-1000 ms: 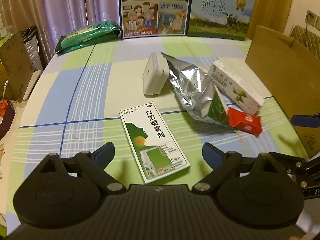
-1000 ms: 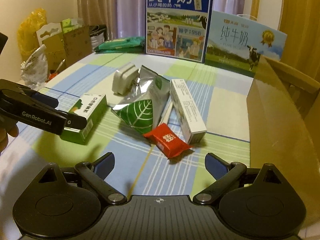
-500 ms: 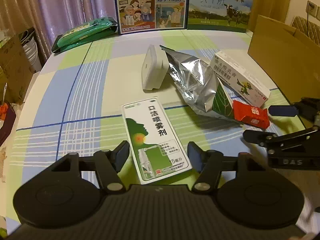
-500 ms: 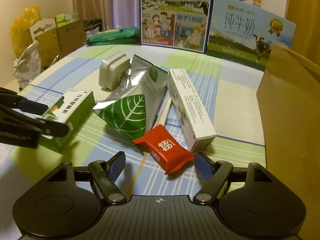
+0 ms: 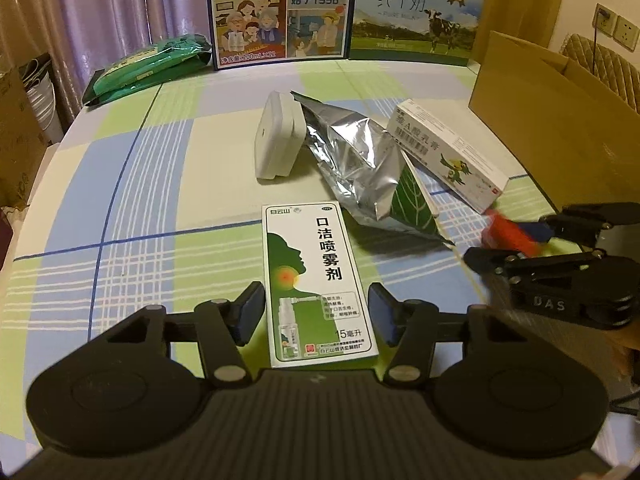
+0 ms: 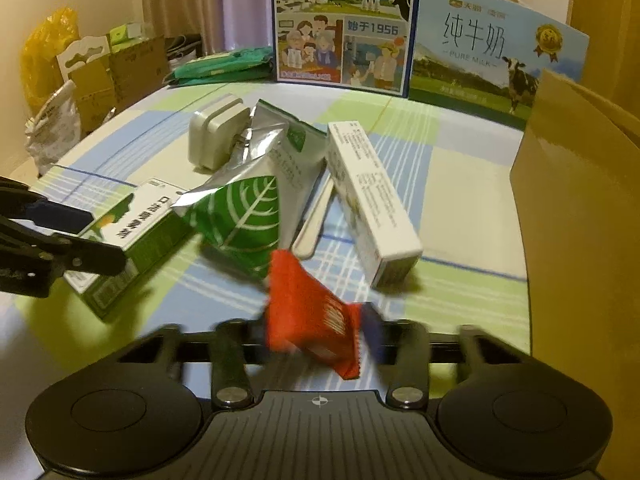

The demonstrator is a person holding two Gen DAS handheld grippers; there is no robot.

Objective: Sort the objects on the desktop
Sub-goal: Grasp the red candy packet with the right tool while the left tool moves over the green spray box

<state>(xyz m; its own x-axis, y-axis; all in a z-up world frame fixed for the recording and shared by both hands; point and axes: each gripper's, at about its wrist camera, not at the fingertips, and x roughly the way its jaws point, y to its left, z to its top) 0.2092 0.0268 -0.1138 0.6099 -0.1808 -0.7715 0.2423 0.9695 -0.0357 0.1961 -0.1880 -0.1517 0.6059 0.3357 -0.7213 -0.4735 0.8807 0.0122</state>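
A green-and-white spray box [image 5: 316, 280] lies flat on the checked tablecloth [image 5: 140, 208]. My left gripper [image 5: 316, 312] has narrowed onto it, with a pad against each long side near its front end. In the right wrist view the same box [image 6: 132, 236] shows between the left gripper's fingers [image 6: 80, 256]. A red snack packet [image 6: 312, 320] hangs tilted and blurred in my right gripper [image 6: 316, 336], which is shut on it just above the cloth. From the left wrist view the right gripper [image 5: 516, 240] holds the red packet [image 5: 506, 232] at the right.
A silver-and-green foil bag [image 5: 368, 176], a white charger [image 5: 276, 140] and a long white medicine box [image 5: 448, 156] lie mid-table. An open cardboard box [image 5: 552, 120] stands at the right. Two milk cartons [image 5: 280, 12] and a green wipes pack [image 5: 148, 68] line the back.
The left gripper's fingers closed in from wide apart onto the spray box. The right gripper moved forward, shut on the red packet and raised it off the cloth.
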